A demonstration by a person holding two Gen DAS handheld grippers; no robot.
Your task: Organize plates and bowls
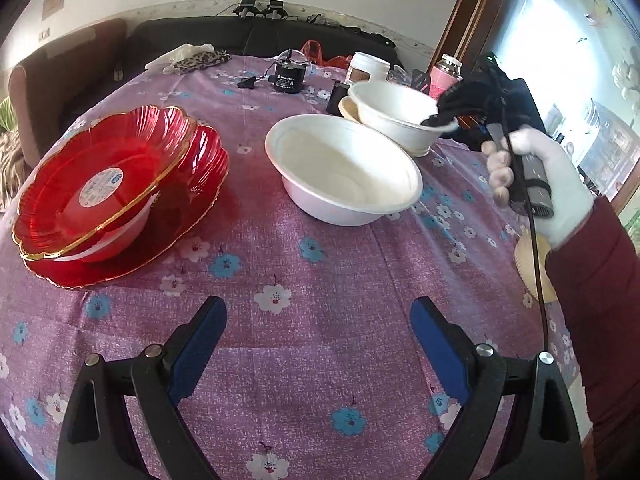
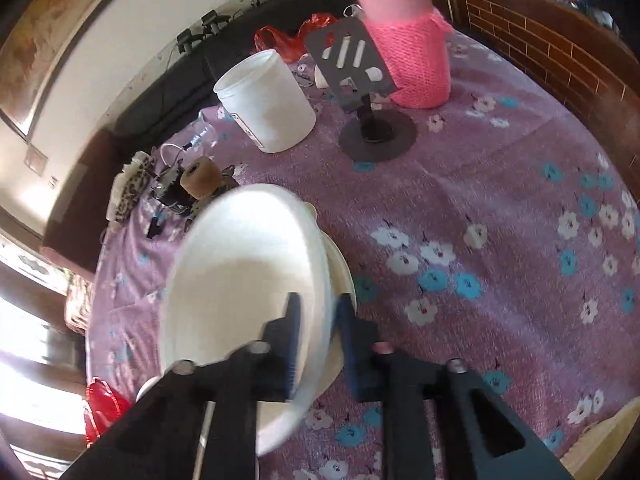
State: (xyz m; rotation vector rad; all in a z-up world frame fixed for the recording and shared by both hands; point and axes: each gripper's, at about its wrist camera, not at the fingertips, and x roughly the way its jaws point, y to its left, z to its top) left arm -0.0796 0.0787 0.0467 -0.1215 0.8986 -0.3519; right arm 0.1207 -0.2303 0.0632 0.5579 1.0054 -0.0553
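Right gripper (image 2: pixel 316 320) gripping one white bowl (image 2: pixel 240 272)

Black left gripper (image 1: pixel 318 344), blue-padded jaws, silver screws, white glove (image 1: pixel 560 196), maroon sleeve (image 1: pixel 600 304)

Bare tablecloth (image 1: pixel 312 280) ahead of left gripper (image 1: pixel 319 334); red plates (image 1: pixel 120 196) left, white bowl (image 1: pixel 344 168) beyond.

white jar (image 2: pixel 267 104) | pink knitted bottle (image 2: pixel 404 36) beside grey stand (image 2: pixel 360 80) | floral tablecloth (image 1: pixel 304 280)
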